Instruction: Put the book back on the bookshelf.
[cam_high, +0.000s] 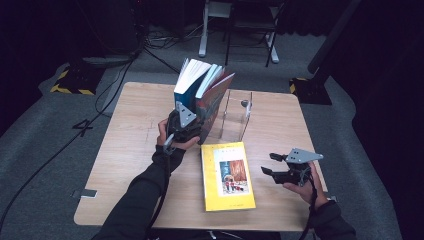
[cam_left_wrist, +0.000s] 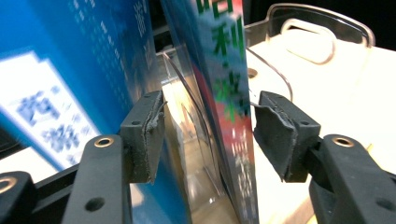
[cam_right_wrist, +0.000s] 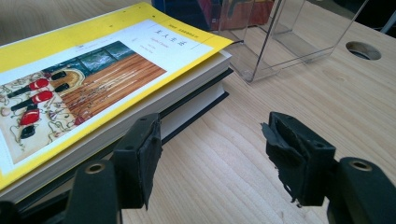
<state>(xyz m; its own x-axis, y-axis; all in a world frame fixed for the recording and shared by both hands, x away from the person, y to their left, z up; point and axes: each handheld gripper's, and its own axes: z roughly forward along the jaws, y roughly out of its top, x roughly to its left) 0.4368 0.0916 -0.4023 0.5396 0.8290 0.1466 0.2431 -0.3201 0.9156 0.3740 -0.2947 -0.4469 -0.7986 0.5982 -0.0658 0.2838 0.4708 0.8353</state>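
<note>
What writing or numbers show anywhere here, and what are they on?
"4": painted on the grey floor left of the table.
Yellow book: a line of Chinese characters, too small to read.
Red book: large green Chinese characters, blurred.
Blue book: white print, blurred, unreadable.

The person wears dark long sleeves (cam_high: 145, 192) on both arms. Each hand carries a black two-jaw tool with a grey three-cornered plate on top and a black cable trailing back along the forearm. The left tool (cam_left_wrist: 208, 123) and right tool (cam_right_wrist: 212, 137) have worn dark foam pads (cam_left_wrist: 152, 128) and brass-ringed screw holes in the jaws.
</note>
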